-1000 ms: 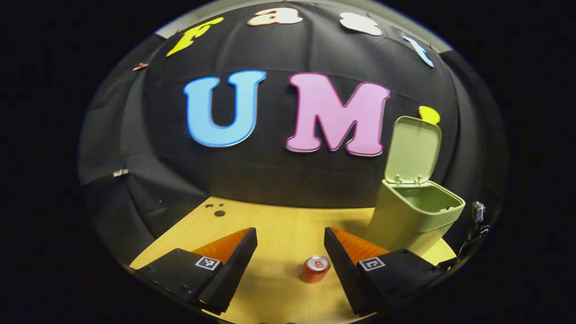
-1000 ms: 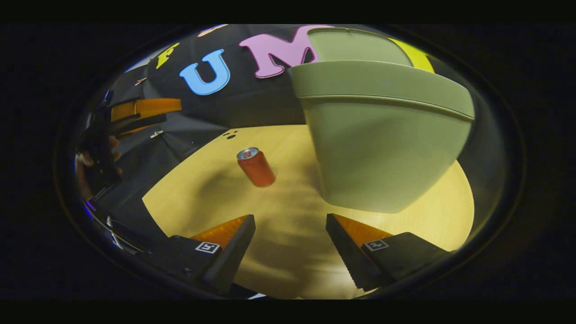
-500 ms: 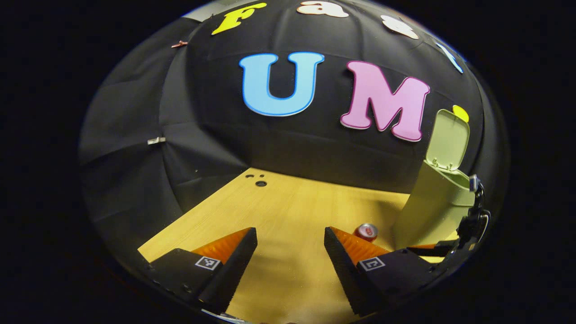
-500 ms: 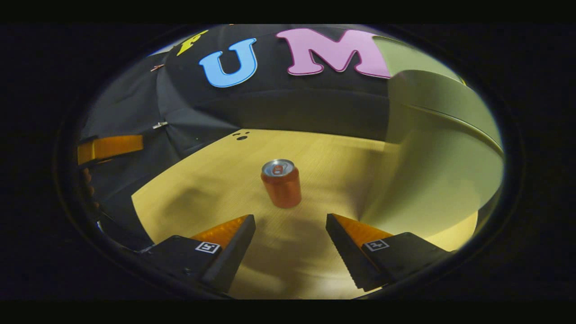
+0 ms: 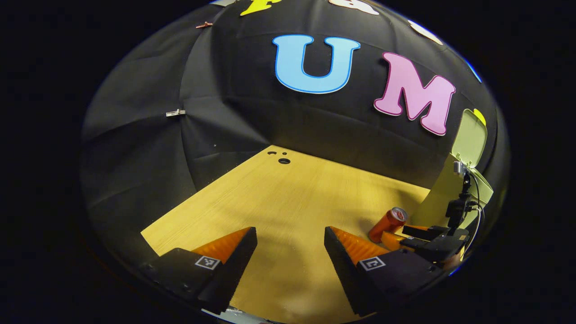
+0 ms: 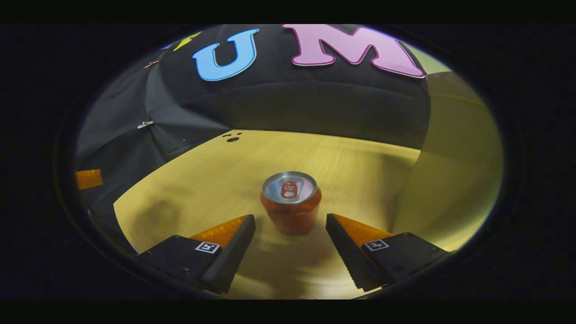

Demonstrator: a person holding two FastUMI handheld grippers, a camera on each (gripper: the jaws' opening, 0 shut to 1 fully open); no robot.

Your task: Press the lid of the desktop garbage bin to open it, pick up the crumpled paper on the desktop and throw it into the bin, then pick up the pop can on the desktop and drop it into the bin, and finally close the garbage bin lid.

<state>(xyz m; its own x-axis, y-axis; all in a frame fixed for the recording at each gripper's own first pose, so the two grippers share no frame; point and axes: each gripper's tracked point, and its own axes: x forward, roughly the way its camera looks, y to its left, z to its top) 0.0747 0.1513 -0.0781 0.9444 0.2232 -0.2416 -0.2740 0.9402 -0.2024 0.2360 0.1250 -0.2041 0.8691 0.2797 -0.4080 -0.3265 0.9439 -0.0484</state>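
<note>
Pop can (image 6: 291,202) upright between fingers of spread right hand-held gripper (image 6: 290,229), untouched

This is a staged recording booth, not a lived-in room. Black cloth (image 5: 148,148) hangs as walls round a bare, pale wooden tabletop (image 5: 288,198), pinned at a seam with a small clip (image 5: 175,112). A green desktop bin (image 5: 468,148) stands at the tabletop's edge like a prop.
</note>
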